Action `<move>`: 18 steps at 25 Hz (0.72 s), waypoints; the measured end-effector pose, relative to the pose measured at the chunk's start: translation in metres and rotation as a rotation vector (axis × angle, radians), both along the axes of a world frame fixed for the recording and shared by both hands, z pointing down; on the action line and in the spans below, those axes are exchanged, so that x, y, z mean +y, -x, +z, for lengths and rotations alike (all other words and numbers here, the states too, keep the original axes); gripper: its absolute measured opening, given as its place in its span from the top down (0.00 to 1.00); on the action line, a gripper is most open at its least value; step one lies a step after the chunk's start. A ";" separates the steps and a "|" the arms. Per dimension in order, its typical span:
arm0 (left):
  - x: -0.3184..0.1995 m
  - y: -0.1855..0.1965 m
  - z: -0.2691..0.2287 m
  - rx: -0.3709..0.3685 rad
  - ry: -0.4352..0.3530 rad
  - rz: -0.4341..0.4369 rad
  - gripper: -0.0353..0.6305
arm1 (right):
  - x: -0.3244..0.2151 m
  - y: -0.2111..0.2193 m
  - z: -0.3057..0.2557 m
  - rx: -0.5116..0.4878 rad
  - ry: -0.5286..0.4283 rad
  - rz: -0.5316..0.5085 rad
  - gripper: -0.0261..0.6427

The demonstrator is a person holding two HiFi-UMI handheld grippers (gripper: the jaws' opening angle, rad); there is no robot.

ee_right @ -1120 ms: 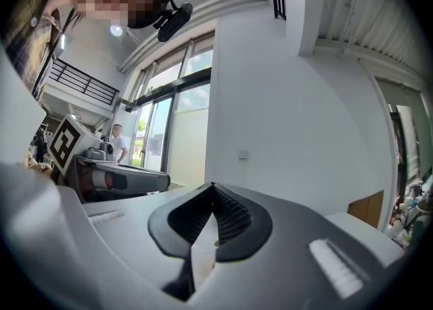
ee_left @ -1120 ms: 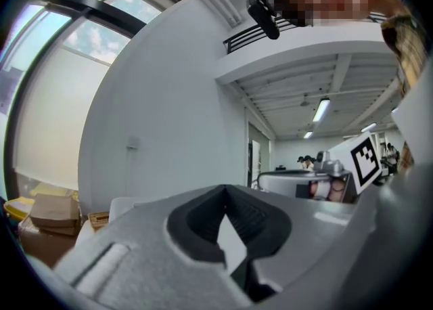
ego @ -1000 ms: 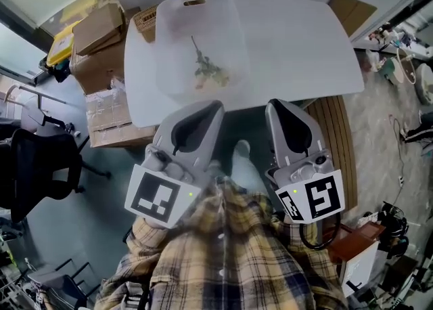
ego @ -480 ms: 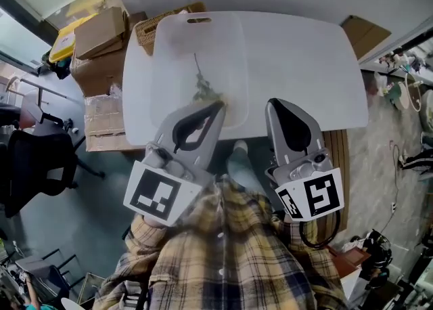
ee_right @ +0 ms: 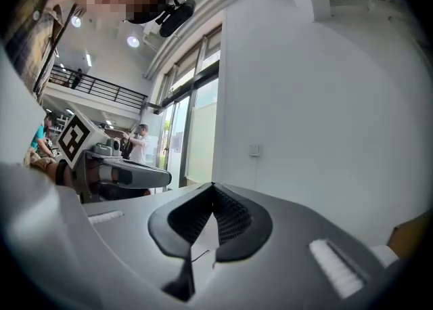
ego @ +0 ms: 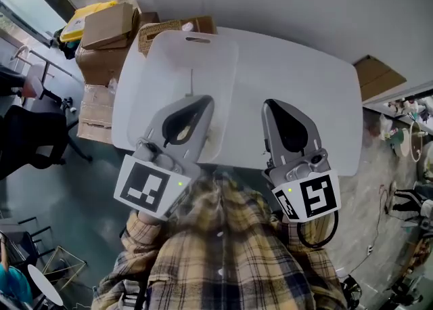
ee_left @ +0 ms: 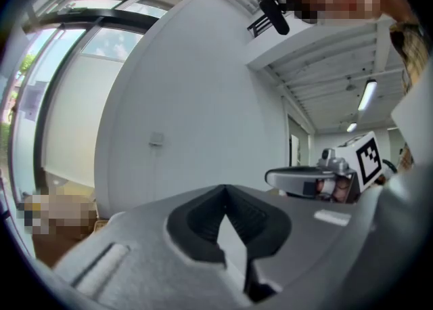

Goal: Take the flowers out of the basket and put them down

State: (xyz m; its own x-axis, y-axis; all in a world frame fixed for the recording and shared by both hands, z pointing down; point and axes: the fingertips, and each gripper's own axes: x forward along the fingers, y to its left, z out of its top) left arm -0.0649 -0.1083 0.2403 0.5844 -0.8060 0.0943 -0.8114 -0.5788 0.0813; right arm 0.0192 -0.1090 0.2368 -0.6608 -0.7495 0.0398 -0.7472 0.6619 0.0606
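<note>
A thin flower sprig (ego: 190,84) lies in the translucent white basket (ego: 162,58) on the left half of the white table (ego: 298,72). Only its stem shows; the rest is hidden under my left gripper (ego: 206,101). That gripper hovers over the basket's near part, shut and holding nothing. My right gripper (ego: 268,105) is beside it over the bare tabletop, also shut and empty. The left gripper view looks past the closed left gripper (ee_left: 225,188) at a white wall, and the right gripper view shows the closed right gripper (ee_right: 213,187) against the same wall.
Cardboard boxes (ego: 108,28) and a wicker basket (ego: 166,29) stand off the table's far left corner. A black chair (ego: 27,146) is on the floor at left. A brown board (ego: 375,75) leans at the right. People stand in the background (ee_right: 139,143).
The view has moved forward over the table. Both grippers now sit above the tabletop, and the left one has come over the basket and covers most of the flower sprig.
</note>
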 end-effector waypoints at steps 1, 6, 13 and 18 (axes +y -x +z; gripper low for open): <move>-0.006 -0.003 0.001 -0.003 0.005 -0.025 0.95 | -0.005 -0.004 0.001 0.004 0.001 -0.021 0.96; -0.021 -0.014 0.005 -0.014 0.017 -0.076 0.95 | -0.025 -0.013 0.006 -0.002 0.010 -0.081 0.96; -0.043 -0.003 0.011 -0.035 0.052 -0.105 0.95 | -0.046 -0.013 0.006 -0.018 0.015 -0.092 0.96; -0.062 0.007 0.026 -0.028 0.108 -0.127 0.95 | -0.060 -0.012 0.010 -0.026 0.029 -0.095 0.96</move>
